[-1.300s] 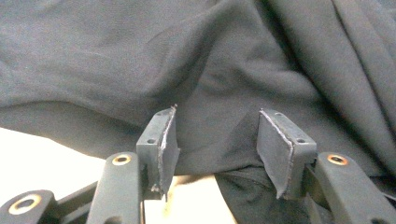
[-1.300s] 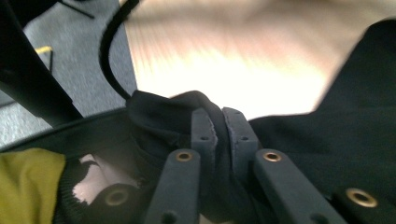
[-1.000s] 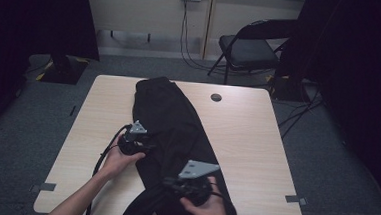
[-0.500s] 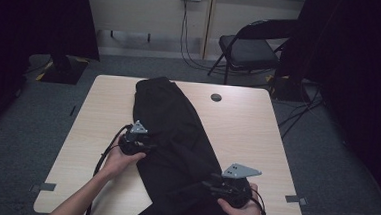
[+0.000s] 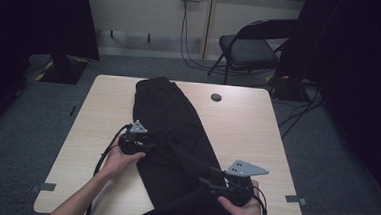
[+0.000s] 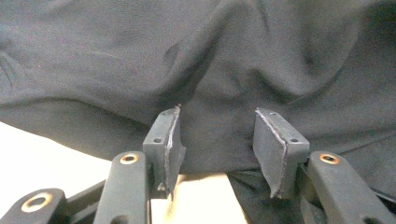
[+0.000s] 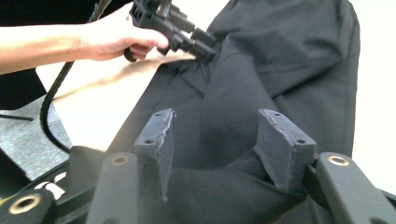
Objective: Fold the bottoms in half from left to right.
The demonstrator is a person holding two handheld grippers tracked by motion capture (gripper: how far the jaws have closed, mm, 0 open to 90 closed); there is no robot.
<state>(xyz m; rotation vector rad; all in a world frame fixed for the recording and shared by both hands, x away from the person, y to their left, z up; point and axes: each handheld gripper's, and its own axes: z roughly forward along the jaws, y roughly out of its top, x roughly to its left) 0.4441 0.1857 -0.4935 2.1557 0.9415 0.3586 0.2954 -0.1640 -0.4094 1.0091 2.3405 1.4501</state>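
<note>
Right gripper (image 5: pixel 213 183) shifting rightward along near edge since earlier frame, fingers just opening, nothing pinched. Left gripper (image 5: pixel 148 146) hovering half-wide at left hem of black garment (image 5: pixel 172 126), lying mid-bench (image 5: pixel 247 126). Risk: released fold springing open, cloth sliding off near edge.

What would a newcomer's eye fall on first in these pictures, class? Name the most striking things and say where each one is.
First, the black garment sprawled lengthwise down the middle of the pale wooden table. Next, the two hand-held grippers at its near end: the left hand-held gripper at the cloth's left edge and the right hand-held gripper by the near right part, both with jaws apart. Beyond the table stands a dark folding chair.
</note>
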